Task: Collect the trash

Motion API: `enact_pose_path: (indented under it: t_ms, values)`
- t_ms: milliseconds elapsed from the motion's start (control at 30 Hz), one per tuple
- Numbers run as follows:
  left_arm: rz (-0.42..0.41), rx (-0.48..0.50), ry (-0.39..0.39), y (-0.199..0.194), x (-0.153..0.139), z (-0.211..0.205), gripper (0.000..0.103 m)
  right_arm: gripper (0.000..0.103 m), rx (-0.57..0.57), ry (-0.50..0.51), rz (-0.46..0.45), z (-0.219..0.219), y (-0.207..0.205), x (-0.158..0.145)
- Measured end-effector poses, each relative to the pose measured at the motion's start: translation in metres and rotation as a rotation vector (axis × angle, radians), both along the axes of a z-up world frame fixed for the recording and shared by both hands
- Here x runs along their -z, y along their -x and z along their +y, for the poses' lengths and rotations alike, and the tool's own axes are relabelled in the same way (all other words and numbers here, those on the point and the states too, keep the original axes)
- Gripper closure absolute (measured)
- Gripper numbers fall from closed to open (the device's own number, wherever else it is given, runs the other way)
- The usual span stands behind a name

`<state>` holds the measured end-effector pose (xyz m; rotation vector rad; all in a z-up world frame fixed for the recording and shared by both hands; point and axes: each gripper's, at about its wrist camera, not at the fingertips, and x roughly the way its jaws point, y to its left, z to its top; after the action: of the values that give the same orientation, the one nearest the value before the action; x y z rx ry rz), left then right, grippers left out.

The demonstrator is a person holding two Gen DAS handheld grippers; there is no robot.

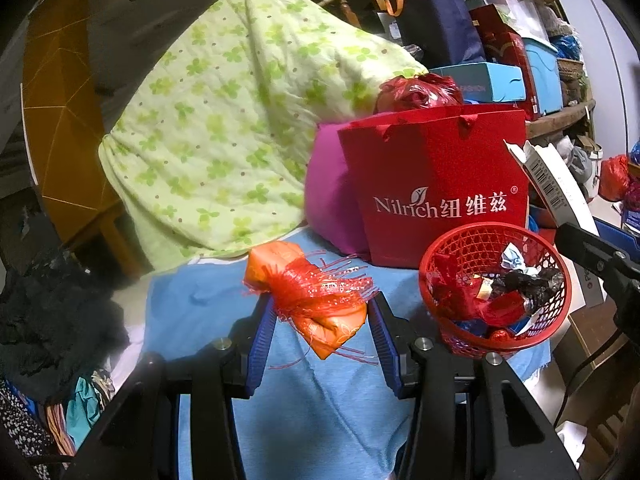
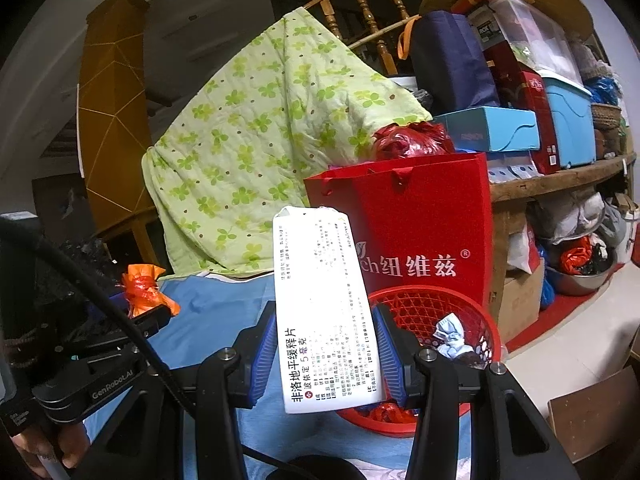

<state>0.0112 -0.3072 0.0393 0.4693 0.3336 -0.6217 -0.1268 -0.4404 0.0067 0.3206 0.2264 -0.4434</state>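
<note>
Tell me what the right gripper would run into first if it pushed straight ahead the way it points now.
Probably the red paper bag. The right gripper, clamped on the white medicine box, aims at the bag's left part, just left of the red mesh basket. The box's far end would likely touch first, though depth is unclear.

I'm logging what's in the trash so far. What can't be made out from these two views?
- Right wrist view: most of the red basket interior, hidden behind the white box.
- Left wrist view: lower basket contents, buried under wrappers.
- Both views: the red bag's contents, hidden by its front wall.
- Box's small print: too small.
</note>
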Motion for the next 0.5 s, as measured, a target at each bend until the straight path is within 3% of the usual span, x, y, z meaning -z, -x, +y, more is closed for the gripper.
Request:
enact_pose_path:
  t_ms: [500]
  values:
    - [-0.006, 0.040, -0.033, 0.014, 0.007, -0.023, 0.054, 0.054, 0.033, -0.029, -0.008, -0.018, 0.014, 0.008]
